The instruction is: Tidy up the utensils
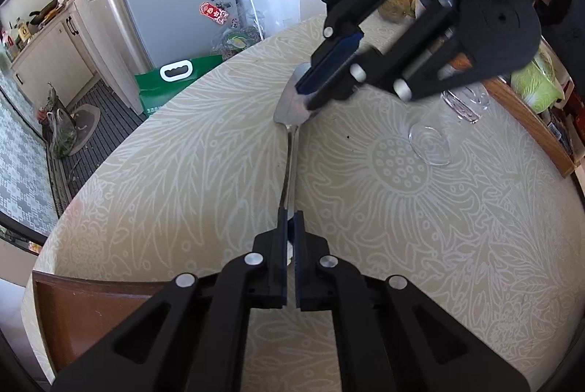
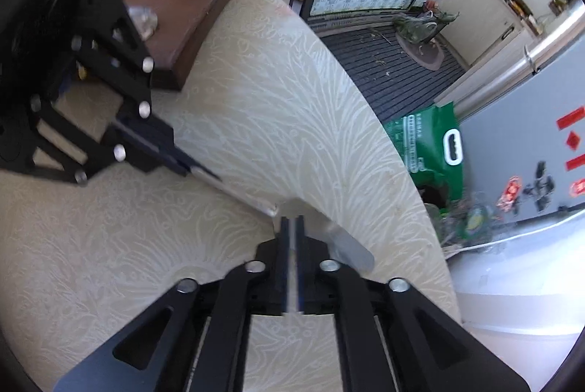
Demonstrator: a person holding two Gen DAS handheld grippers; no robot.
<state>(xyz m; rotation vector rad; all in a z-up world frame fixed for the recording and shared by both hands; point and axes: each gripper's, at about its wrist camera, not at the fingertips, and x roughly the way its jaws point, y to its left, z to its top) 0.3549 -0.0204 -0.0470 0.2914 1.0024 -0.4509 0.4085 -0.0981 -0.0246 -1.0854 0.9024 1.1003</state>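
A metal spatula point(image 1: 292, 121) lies on the round floral-patterned table point(image 1: 182, 154), and it serves as the landmark here. The left gripper point(image 1: 291, 214) is pinched on its handle end; the right gripper point(image 2: 291, 227) is at the blade end, fingers nearly together with the blade's edge between them, though whether they press on it cannot be told. An empty glass point(image 1: 429, 143) stands beside the blade. Judging by this, organizing has hardly begun: the spatula is gripped but not yet put away.
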